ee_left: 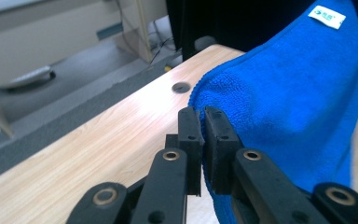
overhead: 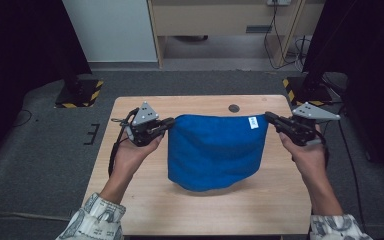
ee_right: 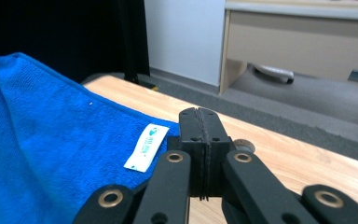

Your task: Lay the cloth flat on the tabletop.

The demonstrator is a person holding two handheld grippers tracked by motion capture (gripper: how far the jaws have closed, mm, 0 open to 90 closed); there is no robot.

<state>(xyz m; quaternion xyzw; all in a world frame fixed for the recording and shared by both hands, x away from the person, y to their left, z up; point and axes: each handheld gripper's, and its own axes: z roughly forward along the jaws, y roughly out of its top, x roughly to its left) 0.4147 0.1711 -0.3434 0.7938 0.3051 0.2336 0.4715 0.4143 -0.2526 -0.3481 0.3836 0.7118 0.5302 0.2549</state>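
Above the table (overhead: 145, 210), both tongs (overhead: 169, 123) (overhead: 271, 118) pinch a hanging blue towel (overhead: 212, 152).

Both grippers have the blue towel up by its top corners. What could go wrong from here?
1. The left gripper pinches only a thin edge of the blue towel, so a tug may slip it free.
2. The right gripper likewise grips only the corner.
3. The hanging lower edge may drag on the table and bunch.

cloth (overhead: 212, 150): blue, hung betw. both grippers, lower edge on table (overhead: 140, 200)
L gripper (overhead: 169, 123): pinching left corner
R gripper (overhead: 270, 116): pinching right corner
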